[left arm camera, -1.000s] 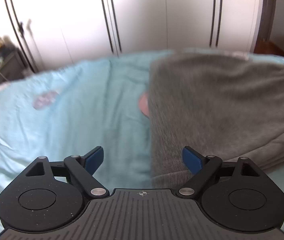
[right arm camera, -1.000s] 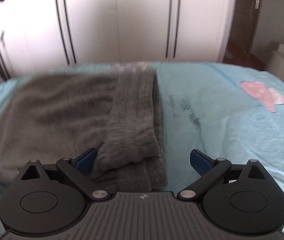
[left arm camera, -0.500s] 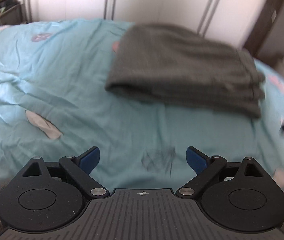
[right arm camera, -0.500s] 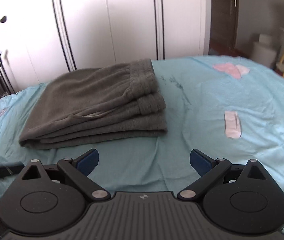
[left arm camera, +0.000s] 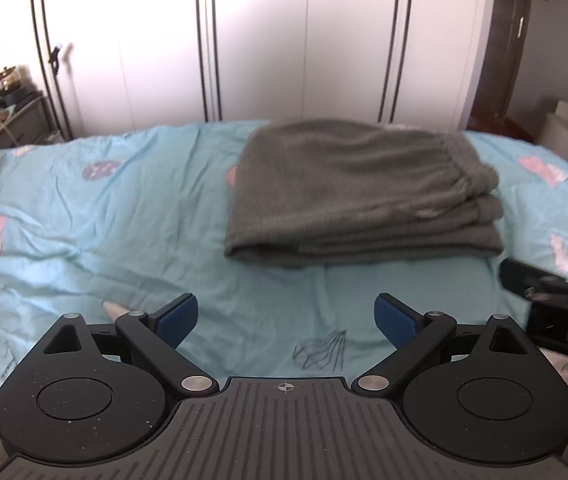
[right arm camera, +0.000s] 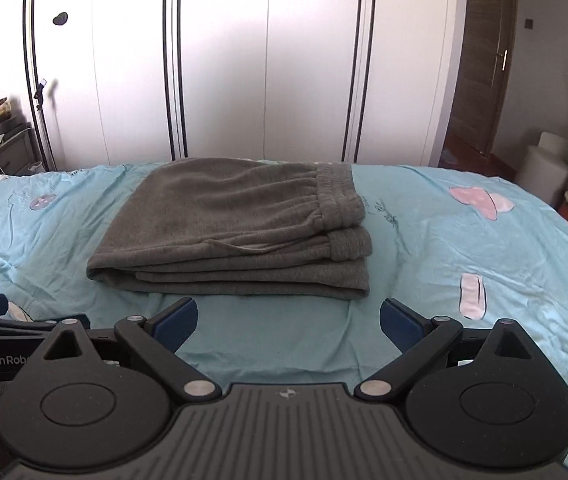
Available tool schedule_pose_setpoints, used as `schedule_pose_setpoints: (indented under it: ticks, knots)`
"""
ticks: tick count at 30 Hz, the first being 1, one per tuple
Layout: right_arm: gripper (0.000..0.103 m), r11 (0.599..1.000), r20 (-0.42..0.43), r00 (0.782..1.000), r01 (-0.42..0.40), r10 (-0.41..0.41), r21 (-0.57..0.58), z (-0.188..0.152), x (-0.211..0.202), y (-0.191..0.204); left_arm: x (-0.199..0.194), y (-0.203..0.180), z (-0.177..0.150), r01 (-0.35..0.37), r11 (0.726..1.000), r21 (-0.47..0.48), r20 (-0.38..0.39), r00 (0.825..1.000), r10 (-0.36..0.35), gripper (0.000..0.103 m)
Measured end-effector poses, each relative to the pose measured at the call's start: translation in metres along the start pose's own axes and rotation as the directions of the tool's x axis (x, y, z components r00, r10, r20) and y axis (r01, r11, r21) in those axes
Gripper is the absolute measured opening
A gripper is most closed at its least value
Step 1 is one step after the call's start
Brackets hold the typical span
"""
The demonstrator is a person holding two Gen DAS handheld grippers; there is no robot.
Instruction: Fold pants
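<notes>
The grey pants [right arm camera: 239, 232] lie folded into a thick, layered stack on the bed [right arm camera: 444, 248], waistband on the right side. The cloth looks soft, fleecy and limp, fairly light, likely to sag and slide apart if lifted by one layer. The best hold is probably the rounded fold at the stack's left end. The left gripper [left arm camera: 286, 316] and right gripper [right arm camera: 288, 318] are spread wide, holding nothing, short of the stack.

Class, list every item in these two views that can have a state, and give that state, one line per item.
Grey knitted pants: folded into a layered stack, lying on the bed, held by nothing.
Light blue patterned bedsheet: spread out, wrinkled.
Left gripper: open, empty.
Right gripper: open, empty.
White wardrobe doors: closed.
</notes>
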State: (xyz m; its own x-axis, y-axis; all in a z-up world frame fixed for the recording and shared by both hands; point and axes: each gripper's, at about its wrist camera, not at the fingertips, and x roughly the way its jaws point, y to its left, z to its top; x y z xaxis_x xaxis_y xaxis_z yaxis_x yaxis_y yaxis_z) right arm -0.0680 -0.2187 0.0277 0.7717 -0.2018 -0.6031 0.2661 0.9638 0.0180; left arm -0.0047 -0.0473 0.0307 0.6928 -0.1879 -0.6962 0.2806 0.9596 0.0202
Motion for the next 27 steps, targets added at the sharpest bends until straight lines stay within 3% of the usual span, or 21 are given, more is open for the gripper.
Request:
schedule_pose_setpoints:
  ticks: [9, 13, 16, 19, 23, 27]
  knots:
    - [0.098, 0.999, -0.009, 0.999, 0.039, -0.039, 0.034, 0.028, 0.009, 0.009, -0.002, 0.002, 0.038, -0.034, 0.999, -0.014, 0.092, 0.995, 0.035, 0.1]
    - [0.098, 0.999, 0.005, 1.0, 0.021, -0.021, 0.049, 0.03, 0.015, 0.01, 0.011, 0.005, 0.028, -0.038, 0.997, -0.064, 0.122, 0.991, 0.045, 0.1]
    - [0.098, 0.998, -0.007, 1.0, 0.028, -0.028, 0.047, 0.027, 0.022, 0.01, 0.027, 0.006, 0.015, 0.003, 0.993, -0.12, 0.103, 0.995, 0.01, 0.1]
    - [0.098, 0.998, 0.0, 0.999, 0.047, -0.047, 0.03, 0.023, 0.025, 0.012, 0.039, 0.002, 0.015, 0.005, 0.995, -0.099, 0.056, 0.998, 0.001, 0.1]
    - [0.098, 0.999, -0.013, 0.999, 0.04, -0.039, 0.03, 0.023, 0.031, 0.011, 0.037, 0.002, 0.014, 0.0, 0.996, -0.091, 0.082, 0.997, 0.007, 0.1]
    - [0.098, 0.998, -0.021, 0.999, 0.033, -0.032, 0.052, 0.022, 0.034, 0.007, 0.042, 0.005, 0.013, 0.027, 0.994, -0.106, 0.056, 0.998, -0.022, 0.1]
